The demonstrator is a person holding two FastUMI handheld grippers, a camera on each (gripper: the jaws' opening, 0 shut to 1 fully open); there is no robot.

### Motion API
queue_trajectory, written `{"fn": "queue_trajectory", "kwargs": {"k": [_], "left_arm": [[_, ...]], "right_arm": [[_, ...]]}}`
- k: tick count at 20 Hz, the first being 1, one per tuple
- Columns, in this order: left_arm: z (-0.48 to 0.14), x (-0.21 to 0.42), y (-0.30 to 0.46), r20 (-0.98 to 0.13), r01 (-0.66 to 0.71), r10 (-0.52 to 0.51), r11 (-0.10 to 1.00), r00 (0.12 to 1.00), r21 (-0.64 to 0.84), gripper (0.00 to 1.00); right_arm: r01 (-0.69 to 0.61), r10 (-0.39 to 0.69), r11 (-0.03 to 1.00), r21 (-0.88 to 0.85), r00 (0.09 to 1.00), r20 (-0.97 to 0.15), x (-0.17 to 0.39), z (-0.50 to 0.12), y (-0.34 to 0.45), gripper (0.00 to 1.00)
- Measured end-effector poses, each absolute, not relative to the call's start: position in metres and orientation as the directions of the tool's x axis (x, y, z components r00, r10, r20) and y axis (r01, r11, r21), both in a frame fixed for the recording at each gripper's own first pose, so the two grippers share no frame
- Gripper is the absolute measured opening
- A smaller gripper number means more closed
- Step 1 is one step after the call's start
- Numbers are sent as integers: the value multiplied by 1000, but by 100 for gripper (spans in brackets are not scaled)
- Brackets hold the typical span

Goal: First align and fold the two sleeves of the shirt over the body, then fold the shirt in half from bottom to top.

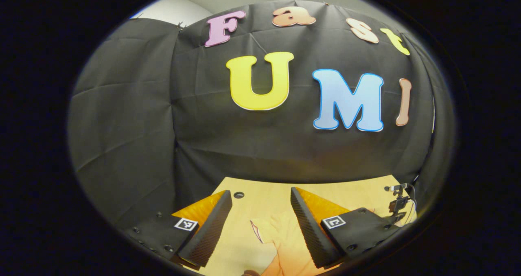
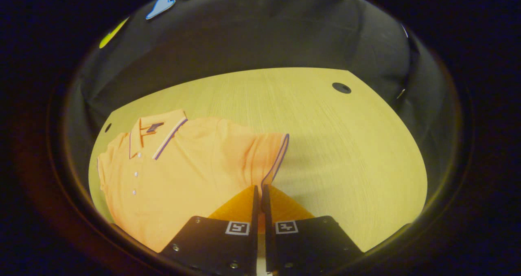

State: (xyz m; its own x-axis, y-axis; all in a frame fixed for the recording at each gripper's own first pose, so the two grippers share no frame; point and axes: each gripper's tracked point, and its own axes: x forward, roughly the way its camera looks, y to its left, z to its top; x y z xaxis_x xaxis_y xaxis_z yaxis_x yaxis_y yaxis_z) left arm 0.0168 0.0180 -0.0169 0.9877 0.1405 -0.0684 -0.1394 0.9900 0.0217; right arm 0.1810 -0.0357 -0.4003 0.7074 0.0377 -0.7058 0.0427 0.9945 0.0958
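An orange polo shirt [image 2: 179,174] lies face up on the wooden table [image 2: 346,154], collar toward the booth wall and buttons down its front. Its near short sleeve [image 2: 264,154] has a dark trimmed hem. My right gripper [image 2: 260,189] is shut, its fingertips pinching the lower corner of that sleeve hem. In the left gripper view, my left gripper [image 1: 260,193] stands wide open above the table. A fold of the orange shirt [image 1: 285,237] lies below and between its fingers without touching them.
The black cloth wall closes the table's far side. A round hole [image 2: 341,88] sits in the tabletop at the far right, another hole [image 1: 239,195] near the left gripper. A small camera stand [image 1: 398,202] is at the table's right edge. Bare wood [image 2: 358,178] spreads right of the shirt.
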Motion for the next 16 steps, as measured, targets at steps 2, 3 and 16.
{"fn": "queue_trajectory", "kwargs": {"k": [2, 3, 16], "left_arm": [[-18, 17, 20, -69, -143, 144, 990, 987, 16, 94], [-20, 16, 21, -71, -143, 144, 990, 987, 14, 94], [-29, 8, 44, -78, -181, 182, 983, 980, 10, 94]], "right_arm": [[45, 31, 995, 89, 708, -705, 181, -396, -34, 3], [41, 26, 996, 78, 708, -706, 182, -396, -34, 3], [-284, 190, 955, -87, 808, -557, 200, -322, 95, 3]]}}
